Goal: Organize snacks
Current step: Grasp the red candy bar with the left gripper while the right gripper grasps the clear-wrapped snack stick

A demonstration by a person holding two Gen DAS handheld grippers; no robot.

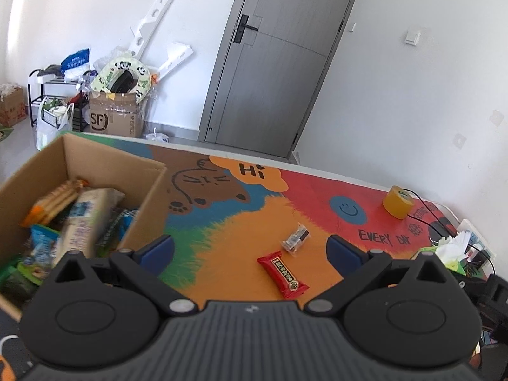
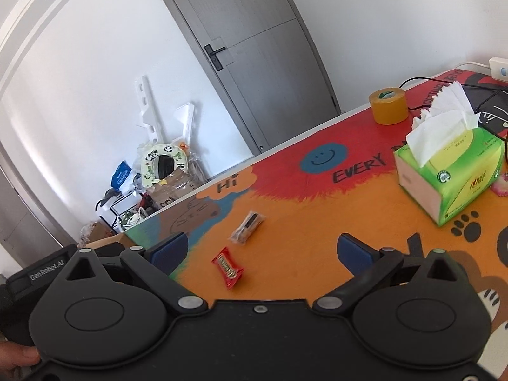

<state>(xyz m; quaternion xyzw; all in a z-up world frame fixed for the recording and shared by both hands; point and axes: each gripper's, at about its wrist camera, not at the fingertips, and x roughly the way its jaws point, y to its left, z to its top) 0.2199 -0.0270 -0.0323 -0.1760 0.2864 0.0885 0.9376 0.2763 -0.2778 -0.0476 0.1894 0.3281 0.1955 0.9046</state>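
Observation:
A red snack bar (image 1: 282, 275) lies on the colourful mat, with a small clear-wrapped dark snack (image 1: 296, 238) just beyond it. Both also show in the right wrist view: the red bar (image 2: 228, 267) and the clear-wrapped snack (image 2: 247, 227). A cardboard box (image 1: 149, 203) at the left holds several snack packets (image 1: 85, 219). My left gripper (image 1: 250, 250) is open and empty, above the mat beside the box. My right gripper (image 2: 262, 250) is open and empty, above the mat near the red bar.
A yellow tape roll (image 2: 388, 106) and a green tissue box (image 2: 451, 171) stand at the right of the table, with black cables (image 2: 444, 79) behind. The tape roll (image 1: 398, 202) sits at the far right in the left view. Clutter and a grey door (image 1: 273, 63) lie beyond the table.

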